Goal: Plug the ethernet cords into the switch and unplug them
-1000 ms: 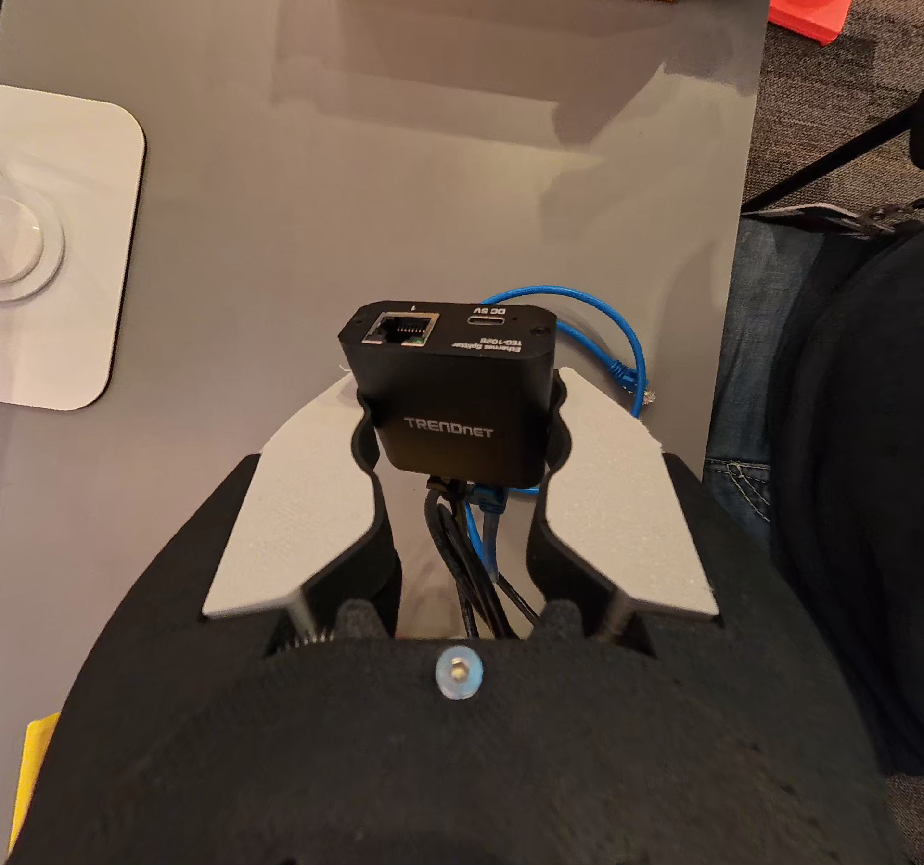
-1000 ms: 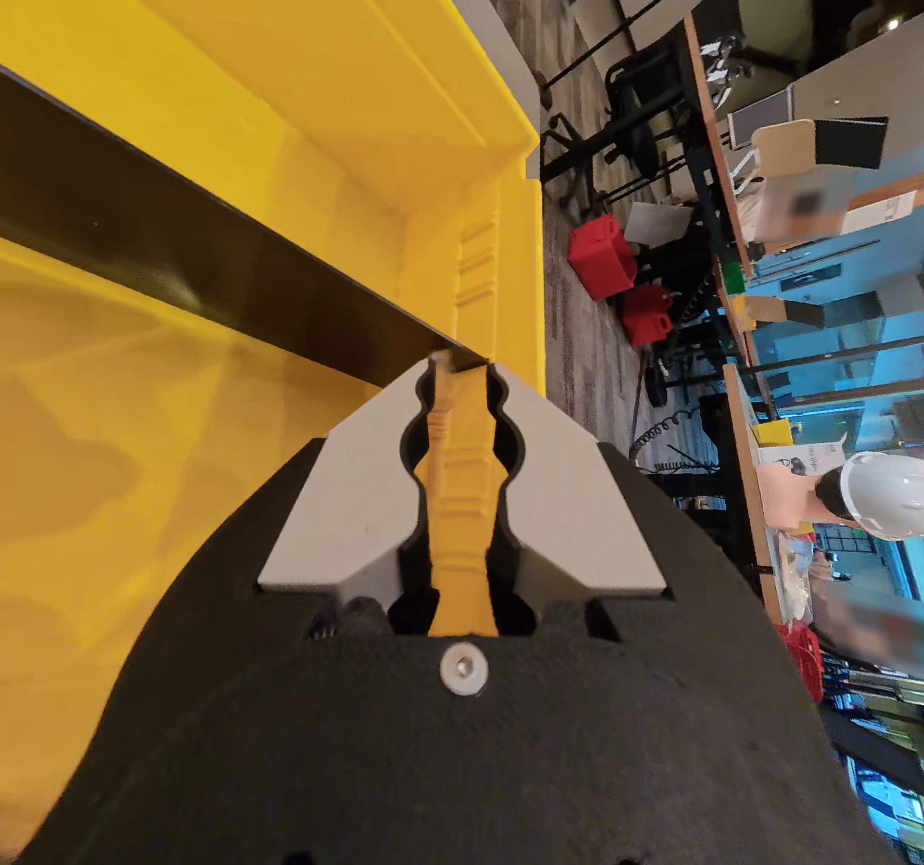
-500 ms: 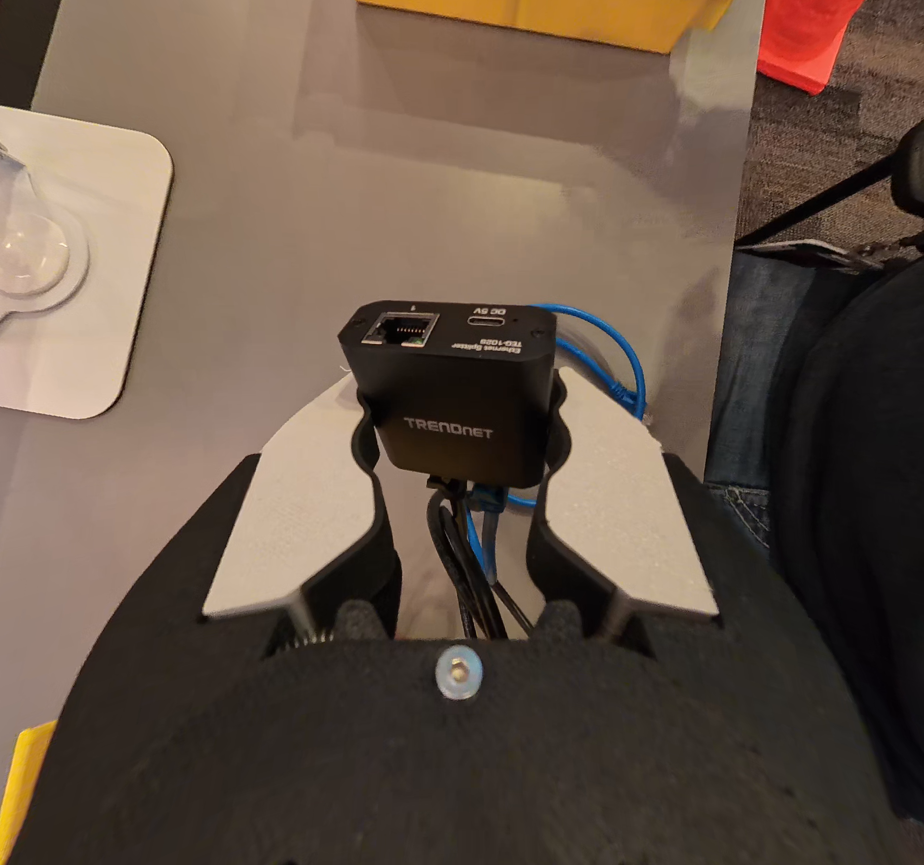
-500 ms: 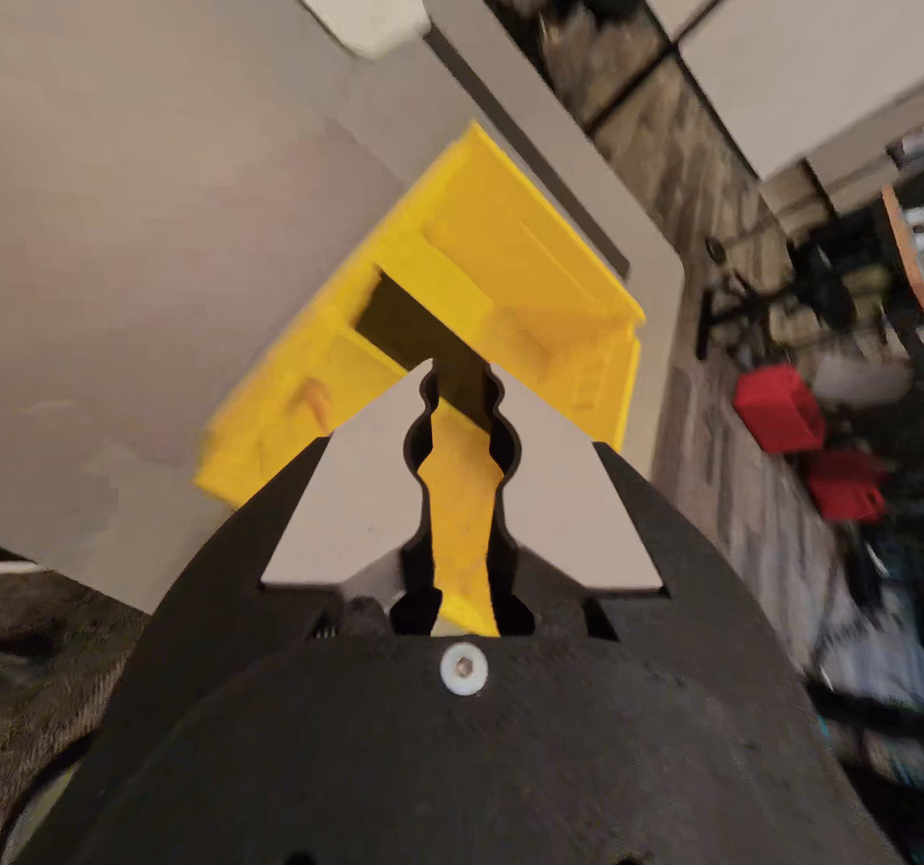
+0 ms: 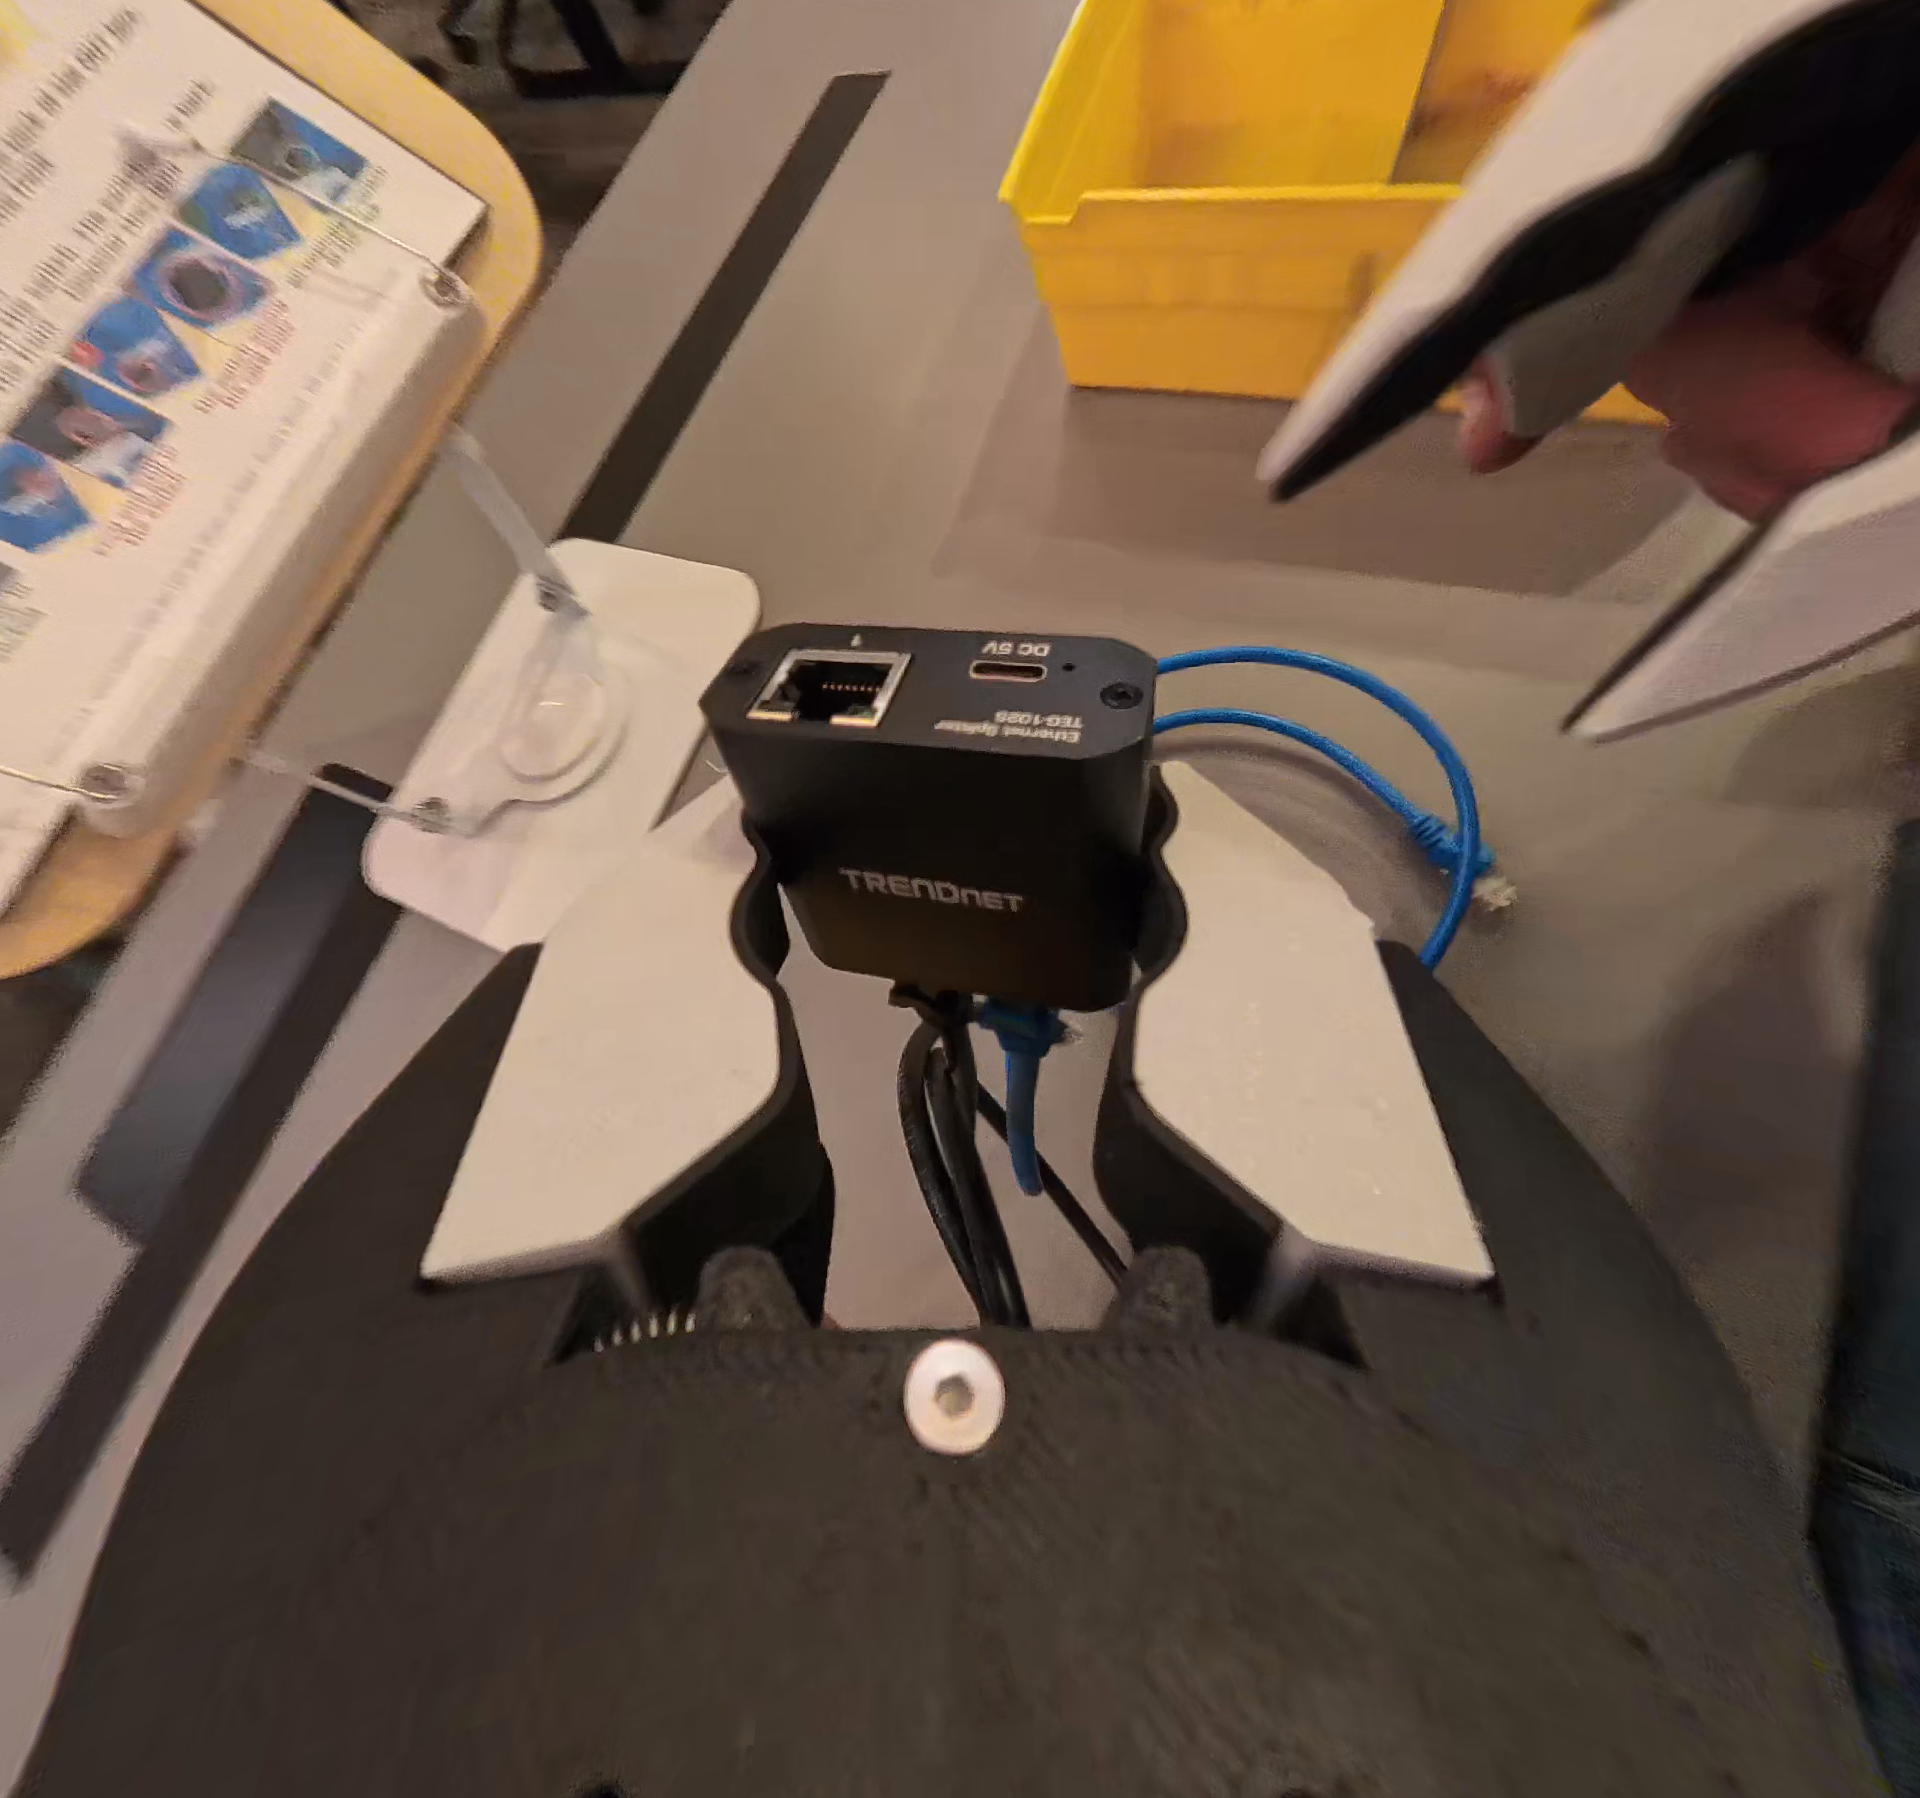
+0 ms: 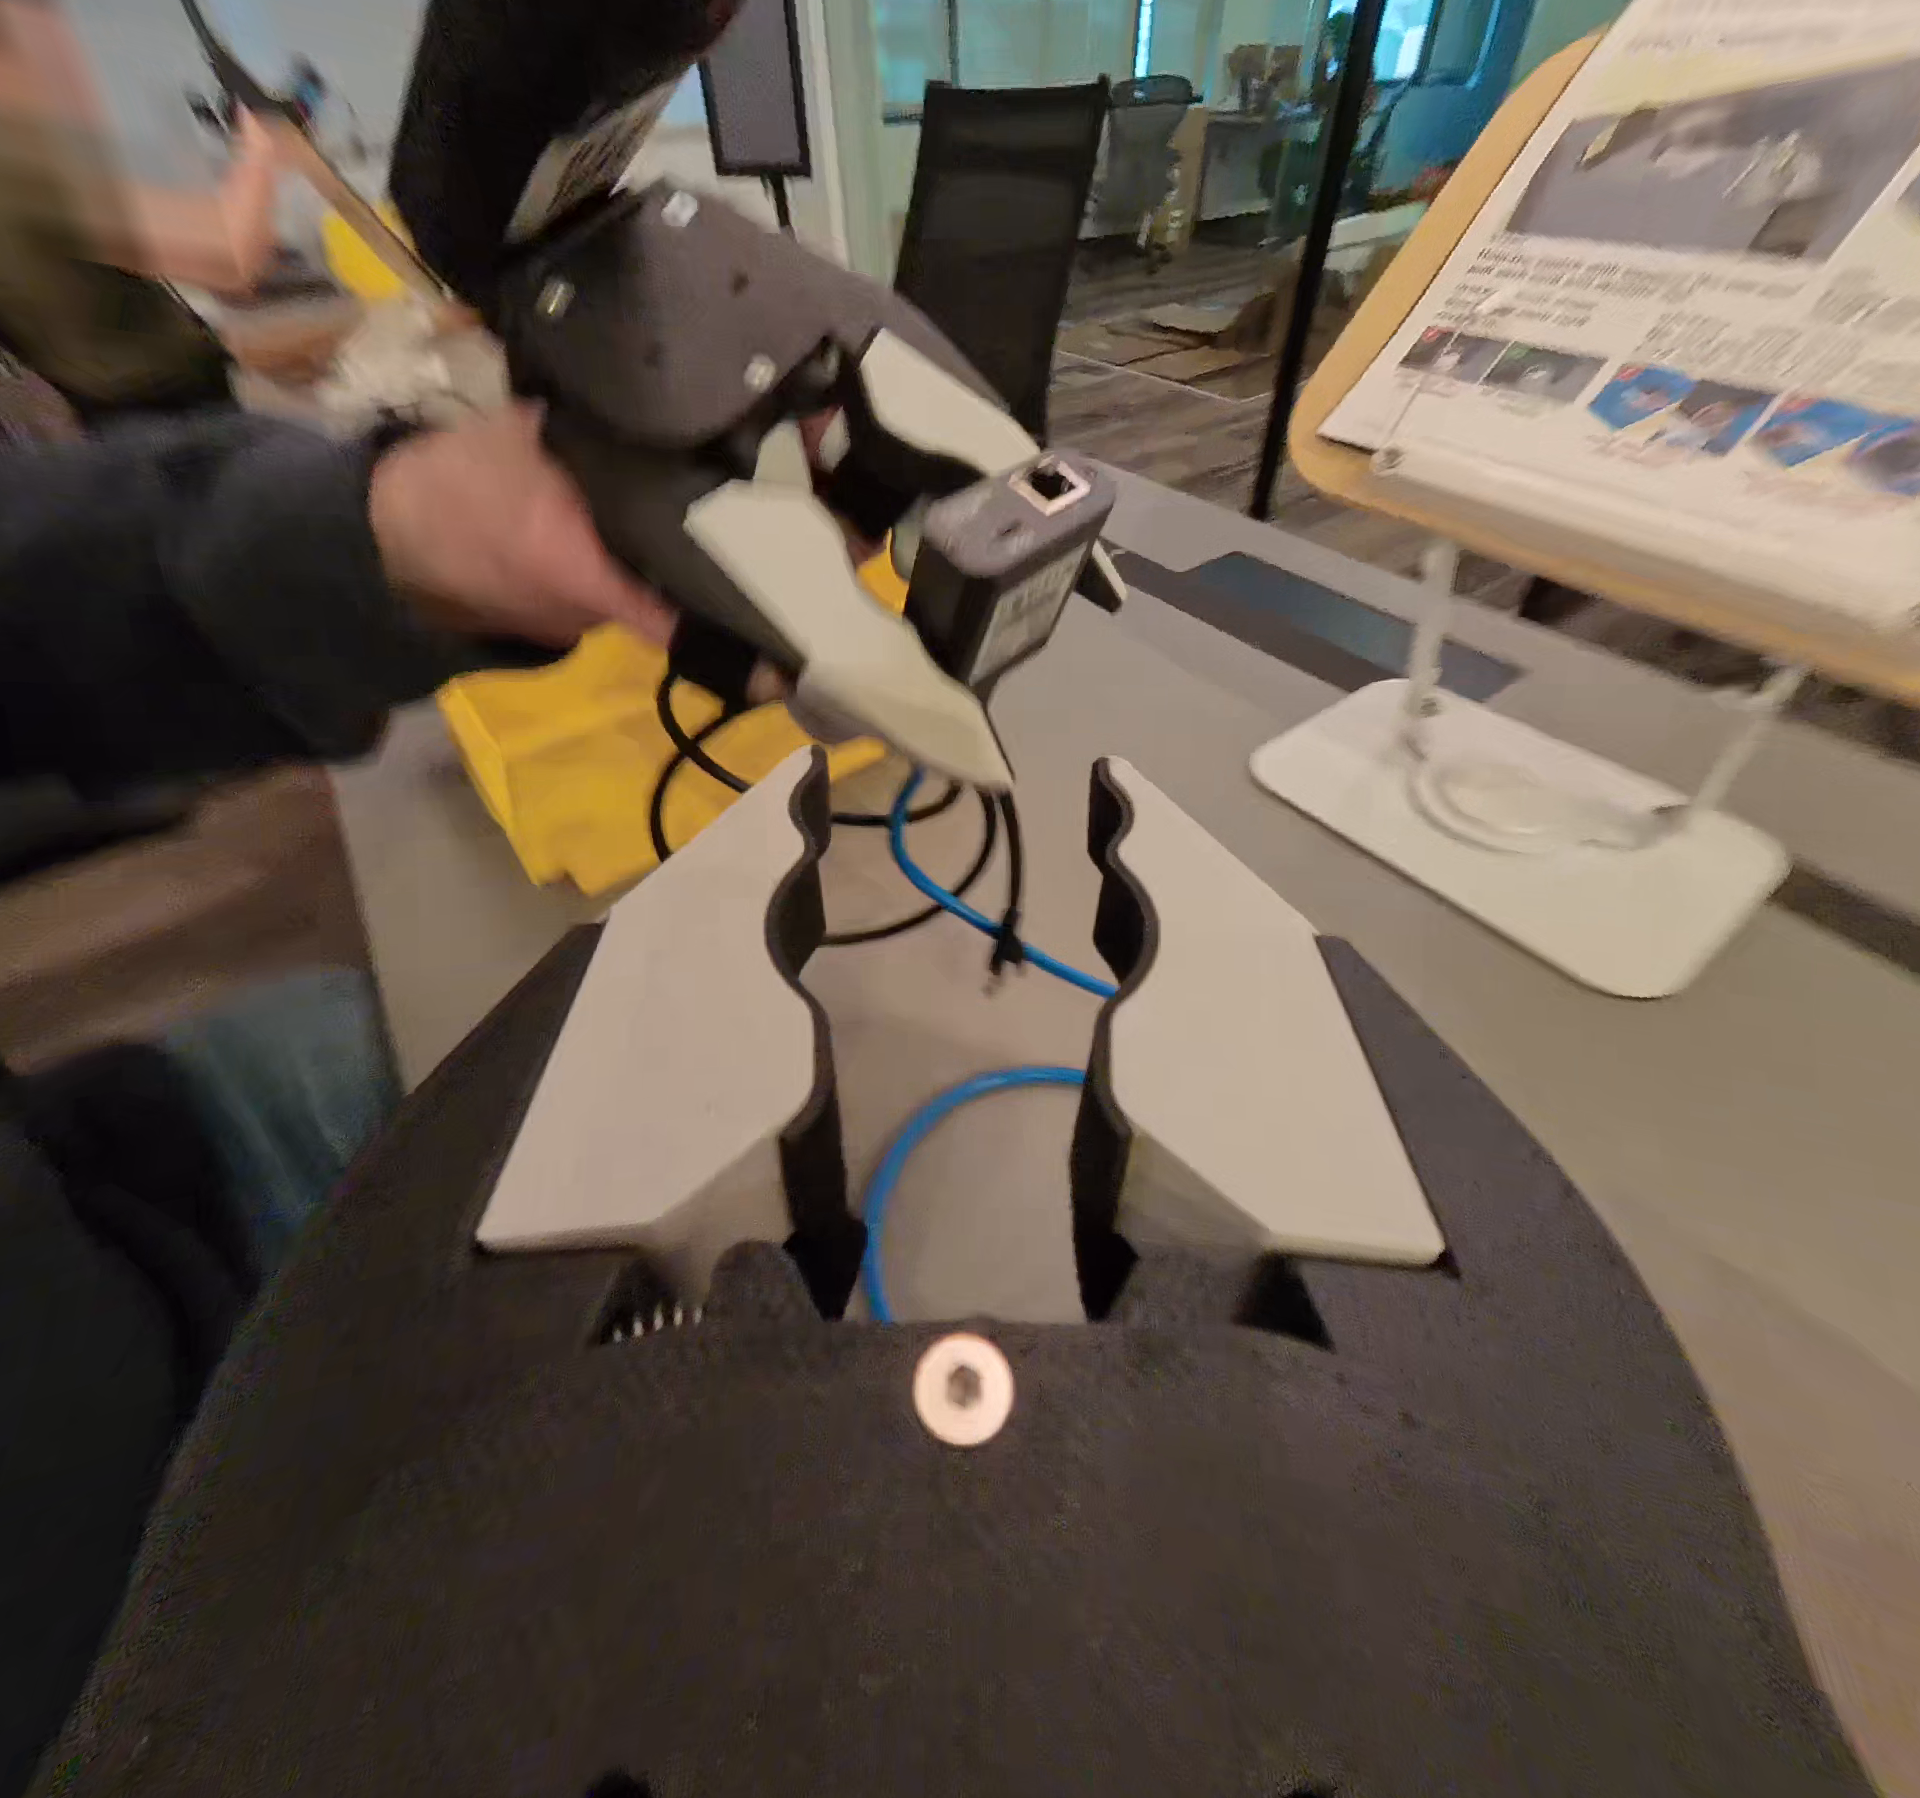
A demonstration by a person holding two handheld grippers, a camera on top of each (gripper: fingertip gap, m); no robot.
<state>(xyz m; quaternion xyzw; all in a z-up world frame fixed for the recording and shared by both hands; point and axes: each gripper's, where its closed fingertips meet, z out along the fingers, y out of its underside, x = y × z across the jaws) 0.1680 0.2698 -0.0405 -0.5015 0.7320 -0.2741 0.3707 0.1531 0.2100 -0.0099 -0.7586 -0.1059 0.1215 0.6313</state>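
My left gripper (image 5: 956,803) is shut on the black switch (image 5: 935,875) and holds it above the grey table (image 5: 935,418). One empty port faces away from me. A blue ethernet cord (image 5: 1023,1052) and a black cord (image 5: 951,1177) are plugged into its near side. The blue cord loops to the right, and its free plug (image 5: 1491,891) lies on the table. My right gripper (image 6: 958,766) is open and empty, hovering over a blue cord loop (image 6: 935,1114) and facing the switch (image 6: 1003,564). The right gripper also shows in the left wrist view (image 5: 1423,605), at the upper right.
A yellow bin (image 5: 1226,221) stands at the back right of the table. A clear sign stand with a white base (image 6: 1507,834) holds a printed board (image 5: 156,294) at the left. A hand and dark sleeve (image 6: 312,553) hold the left gripper. Chairs stand beyond the table.
My right gripper has swung away from the yellow bin, opened, and now faces the switch. My left gripper has tilted up with the switch still in it.
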